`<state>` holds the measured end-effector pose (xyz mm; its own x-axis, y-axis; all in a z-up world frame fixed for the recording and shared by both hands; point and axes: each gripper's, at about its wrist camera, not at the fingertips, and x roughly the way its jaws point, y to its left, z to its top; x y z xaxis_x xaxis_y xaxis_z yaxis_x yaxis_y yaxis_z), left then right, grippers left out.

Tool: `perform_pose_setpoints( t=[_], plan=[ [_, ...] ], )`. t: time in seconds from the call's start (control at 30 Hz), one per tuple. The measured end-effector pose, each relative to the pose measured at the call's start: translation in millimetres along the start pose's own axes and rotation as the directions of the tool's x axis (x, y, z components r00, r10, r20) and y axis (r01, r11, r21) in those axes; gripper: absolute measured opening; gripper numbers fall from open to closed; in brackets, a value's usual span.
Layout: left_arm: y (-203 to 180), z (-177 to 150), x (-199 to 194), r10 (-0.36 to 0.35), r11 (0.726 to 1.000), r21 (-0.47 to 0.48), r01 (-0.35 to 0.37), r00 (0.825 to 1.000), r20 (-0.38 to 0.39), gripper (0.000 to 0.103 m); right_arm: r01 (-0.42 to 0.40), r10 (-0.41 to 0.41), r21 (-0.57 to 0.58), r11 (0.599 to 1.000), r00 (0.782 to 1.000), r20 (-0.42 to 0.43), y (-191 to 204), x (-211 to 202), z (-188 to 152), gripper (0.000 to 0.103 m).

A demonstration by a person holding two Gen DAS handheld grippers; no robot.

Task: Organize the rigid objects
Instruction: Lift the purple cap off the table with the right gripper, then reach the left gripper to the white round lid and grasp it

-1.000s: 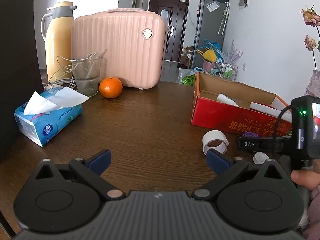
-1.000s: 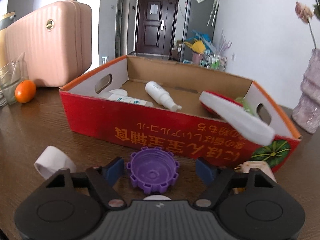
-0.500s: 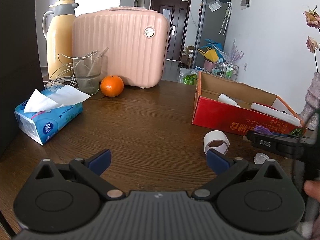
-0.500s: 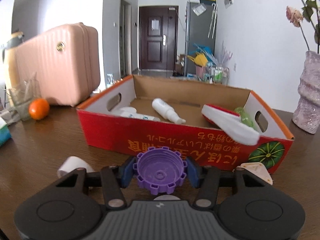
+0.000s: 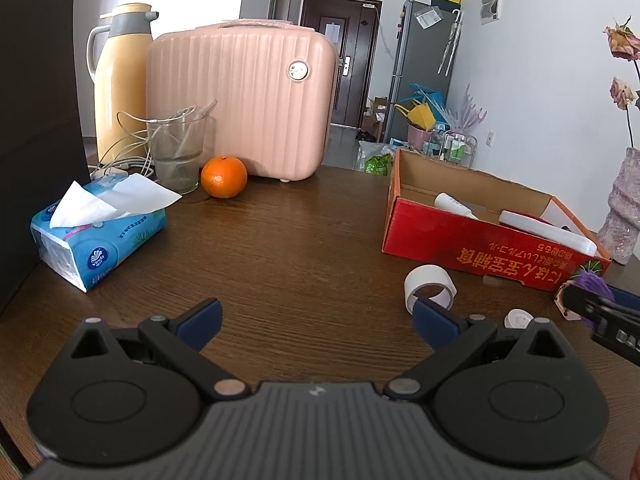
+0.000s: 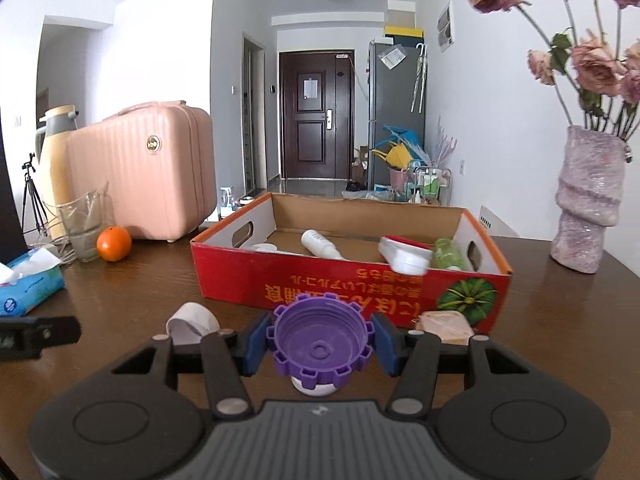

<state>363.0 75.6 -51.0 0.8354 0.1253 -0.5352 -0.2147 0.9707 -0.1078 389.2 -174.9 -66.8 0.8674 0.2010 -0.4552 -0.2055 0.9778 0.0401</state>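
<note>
My right gripper [image 6: 320, 344] is shut on a purple notched cap [image 6: 320, 340] and holds it lifted in front of the red cardboard box [image 6: 344, 288]. The box holds a white bottle [image 6: 320, 243], a red and white item [image 6: 406, 256] and a green bottle [image 6: 448, 254]. A white tape roll [image 6: 192, 318] and a small pink packet [image 6: 444, 326] lie on the table before the box. My left gripper [image 5: 316, 316] is open and empty, low over the wooden table [image 5: 280, 248]. The tape roll [image 5: 430, 282], a small white cap [image 5: 518, 318] and the box [image 5: 480, 252] show in the left wrist view.
A tissue pack [image 5: 96, 236], an orange [image 5: 224, 177], a glass with cables [image 5: 178, 152], a yellow thermos [image 5: 120, 80] and a pink suitcase [image 5: 244, 100] stand at the back left. A pink vase with dried flowers [image 6: 586, 200] stands right of the box.
My right gripper closed on the purple cap and lifted it off the table, moving back a little from the box. My left gripper stayed open and nearly still.
</note>
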Motion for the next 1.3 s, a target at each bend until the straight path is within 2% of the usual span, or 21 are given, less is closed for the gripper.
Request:
perform_pose_setpoints(
  t=[0.3,0.53,0.83,1.07,1.3],
  plan=[
    [-6.0,-3.4,-1.1,-0.003,1.0,0.016,0.003,1.0,-0.001,0.103,0.034,-0.034,0.022,0.999,0.999,0.006,-27.3,-30.4,-14.6,0.054],
    [-20.1,6.9,-6.9,-0.03,0.999,0.024,0.03,1.0,-0.003,0.103,0.047,-0.046,0.084,0.995,0.999,-0.01,-54.2,-31.7,-19.8,0.054],
    [-83.1,11.2,-2.2,-0.065,0.991,0.113,0.066,0.998,-0.014,0.103,0.048,-0.046,0.106,0.993,0.999,-0.023,-78.4,-29.4,-21.5,0.054],
    [-137.6,-0.3,16.8,-0.084,0.976,0.197,0.092,0.995,-0.05,0.103,0.075,-0.072,0.113,0.991,0.997,-0.027,-101.6,-27.8,-21.5,0.054],
    [-177.0,-16.1,45.1,-0.067,0.961,0.262,0.091,0.993,-0.1,0.103,0.108,-0.105,0.105,0.989,0.994,-0.033,-121.5,-24.2,-22.8,0.054]
  ],
)
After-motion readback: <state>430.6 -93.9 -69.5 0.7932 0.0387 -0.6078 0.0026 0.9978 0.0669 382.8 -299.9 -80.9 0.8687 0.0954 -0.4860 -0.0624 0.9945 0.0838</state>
